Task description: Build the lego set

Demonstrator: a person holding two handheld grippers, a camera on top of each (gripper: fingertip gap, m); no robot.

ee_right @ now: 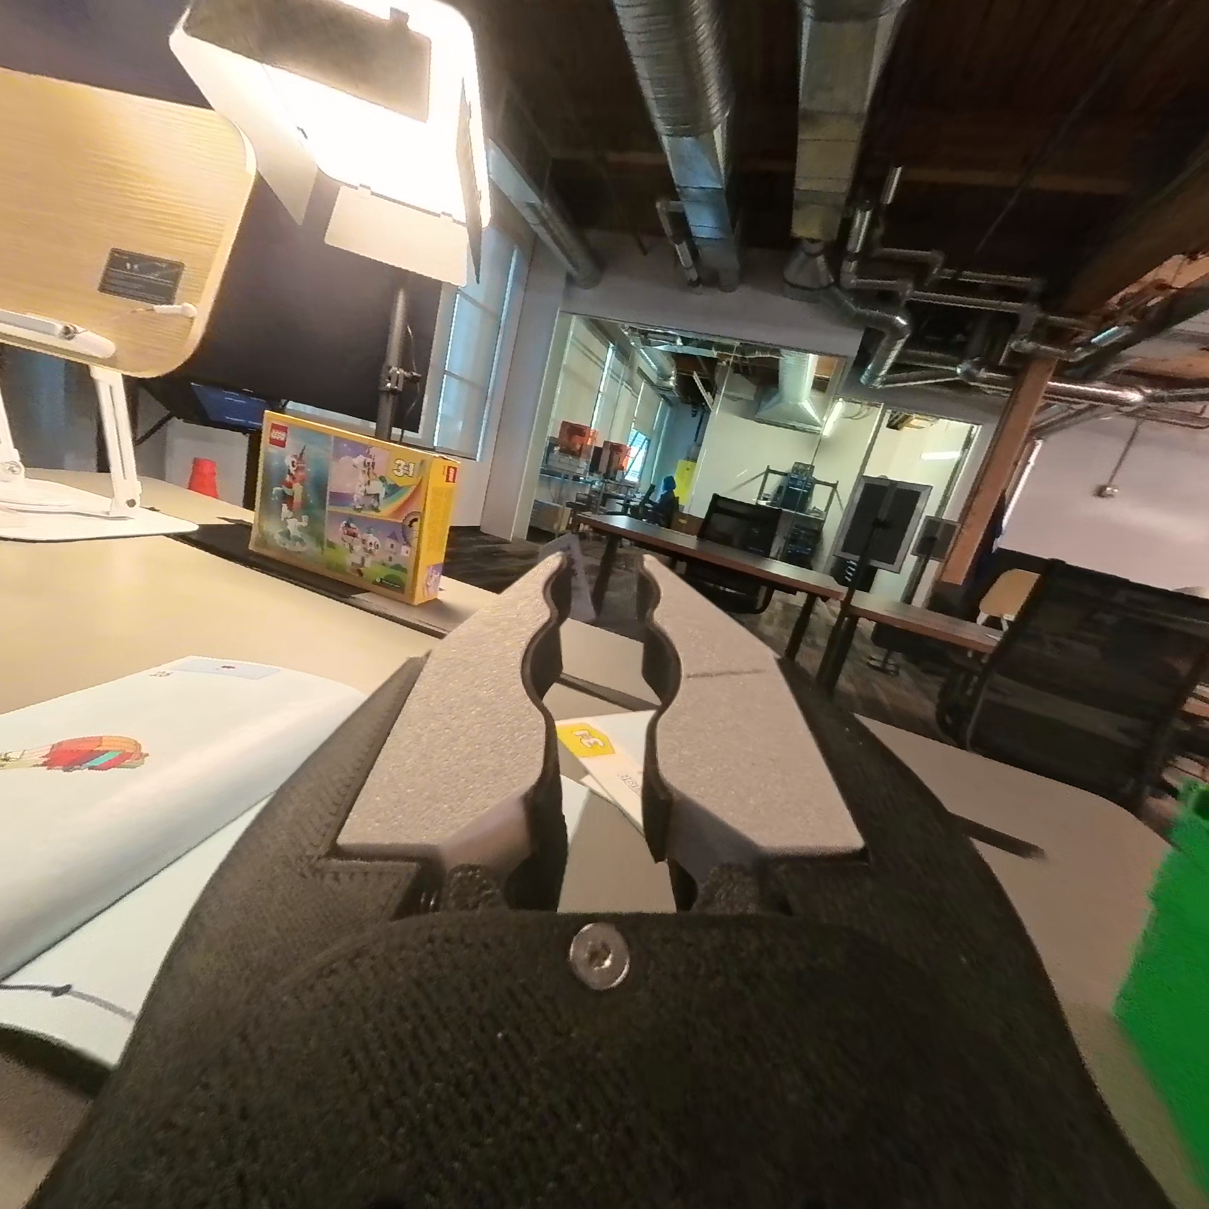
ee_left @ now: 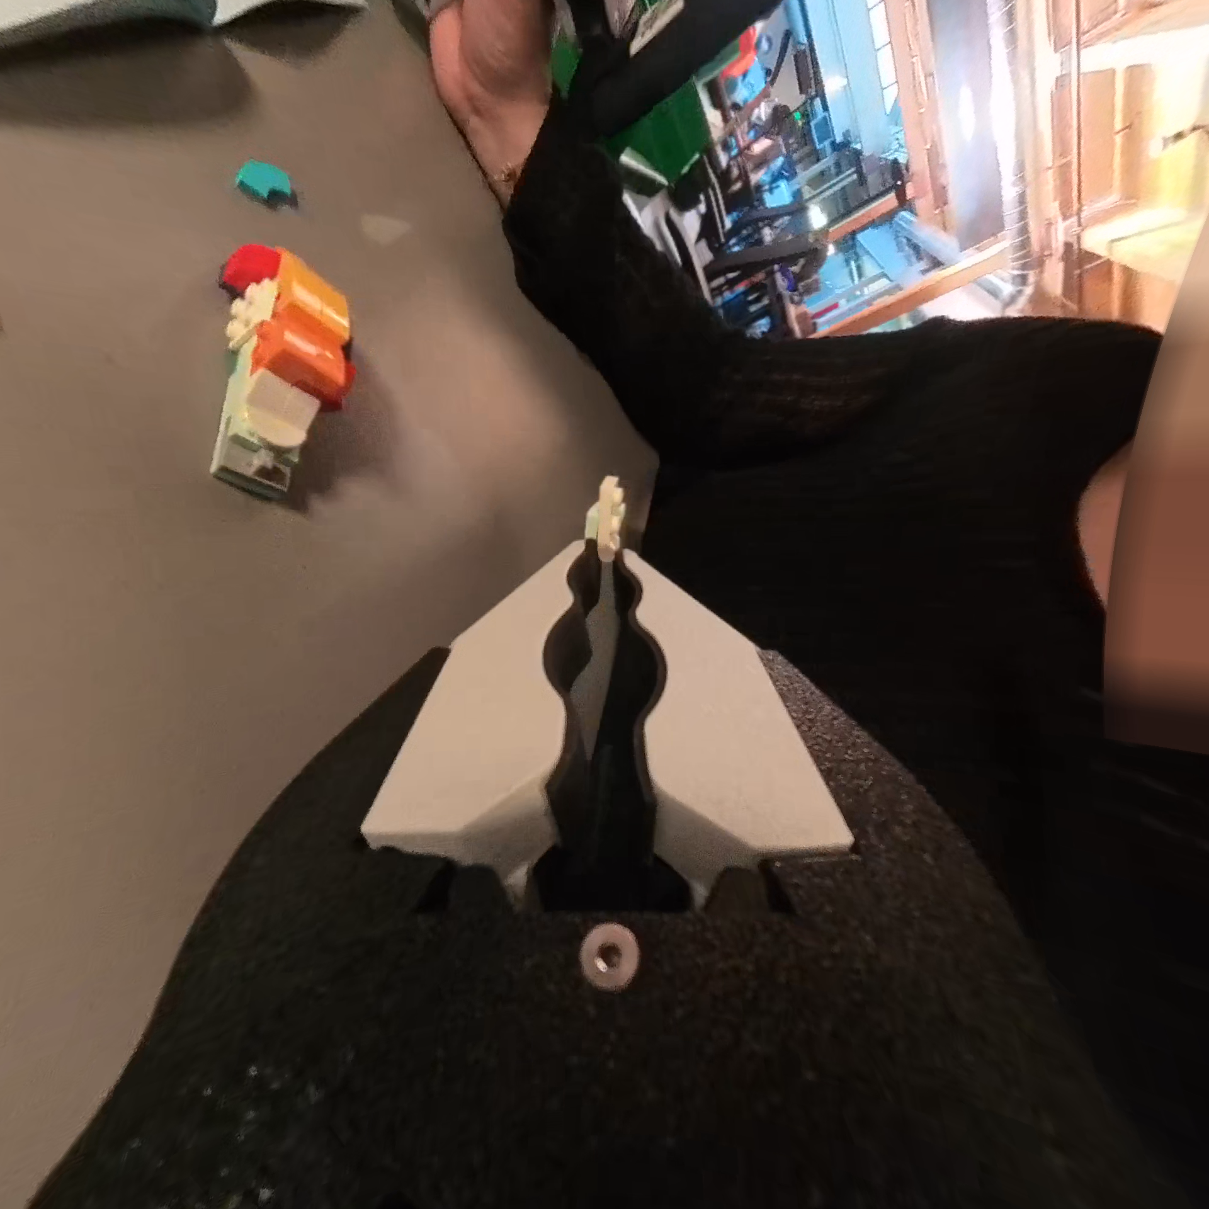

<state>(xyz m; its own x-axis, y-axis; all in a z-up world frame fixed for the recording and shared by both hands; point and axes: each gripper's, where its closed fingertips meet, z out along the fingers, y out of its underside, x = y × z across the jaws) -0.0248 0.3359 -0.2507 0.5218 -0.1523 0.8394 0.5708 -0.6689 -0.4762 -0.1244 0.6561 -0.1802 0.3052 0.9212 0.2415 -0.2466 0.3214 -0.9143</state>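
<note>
Your left gripper (ee_left: 607,556) has its two grey fingers pressed almost together, and between the tips it pinches a small pale plate piece (ee_left: 607,517), cream and light green, which stands on its edge and sticks out past the fingertips. In this view the grey table (ee_left: 131,654) lies to the left, and on it, well apart from your gripper, rests the partly built model (ee_left: 281,366): a pale green and white body with orange and yellow bricks on top and a red part at its far end. A small teal piece (ee_left: 262,184) lies alone on the table just beyond the model. To the right of your gripper you see a black sleeve (ee_left: 850,490) and, higher, a hand (ee_left: 487,85). Your right gripper (ee_right: 602,576) is open, with a clear gap between its wavy inner faces, and it holds nothing. It points level across the table toward the room. Below it on the left lies the open instruction booklet (ee_right: 131,785), and a sheet with a yellow square (ee_right: 589,736) shows through the gap between the fingers. The yellow set box (ee_right: 353,510) stands upright farther back on the table (ee_right: 98,608), near a white lamp stand (ee_right: 118,458). A blurred green object (ee_right: 1171,948) is at the right edge.
</note>
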